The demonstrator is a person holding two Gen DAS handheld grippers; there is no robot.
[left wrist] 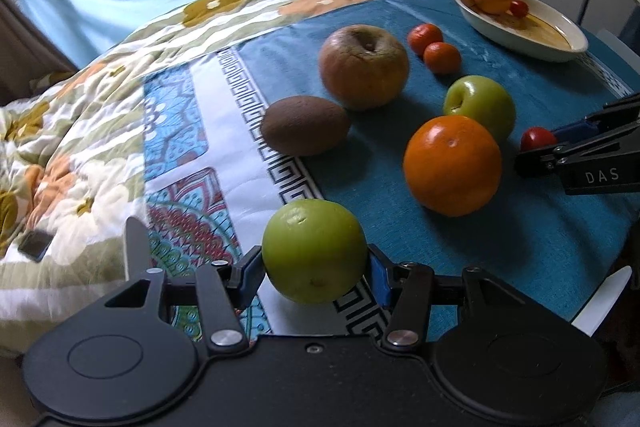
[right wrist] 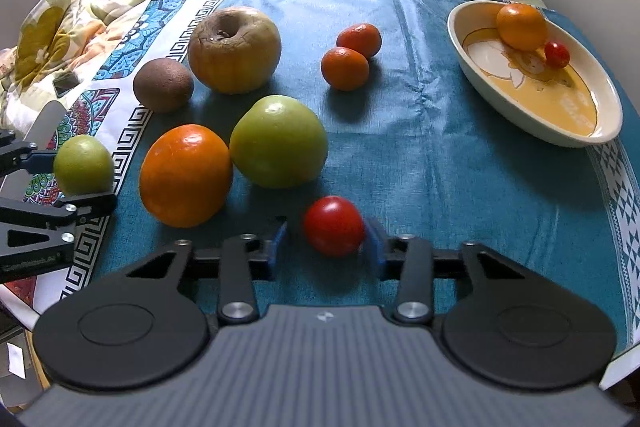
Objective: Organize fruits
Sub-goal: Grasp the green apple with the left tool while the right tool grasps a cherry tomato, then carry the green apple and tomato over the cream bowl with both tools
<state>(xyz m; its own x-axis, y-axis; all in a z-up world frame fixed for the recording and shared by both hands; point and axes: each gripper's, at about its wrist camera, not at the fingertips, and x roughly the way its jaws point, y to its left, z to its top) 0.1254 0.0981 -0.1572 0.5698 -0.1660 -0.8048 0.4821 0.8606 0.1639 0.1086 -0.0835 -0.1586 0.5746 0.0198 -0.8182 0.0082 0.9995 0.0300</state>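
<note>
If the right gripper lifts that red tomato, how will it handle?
The tomato looks small, round and glossy, so it may slip between the right gripper's pads. It is probably light and soft, so a hard squeeze could bruise or split it. If dropped on the blue cloth, it would likely roll.

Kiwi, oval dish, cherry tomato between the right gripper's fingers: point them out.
kiwi (right wrist: 163, 85): right wrist view, middle of its brown skin.
oval dish (right wrist: 520, 125): right wrist view, near outer wall.
cherry tomato (right wrist: 333, 225): right wrist view, centre of its red skin.
</note>
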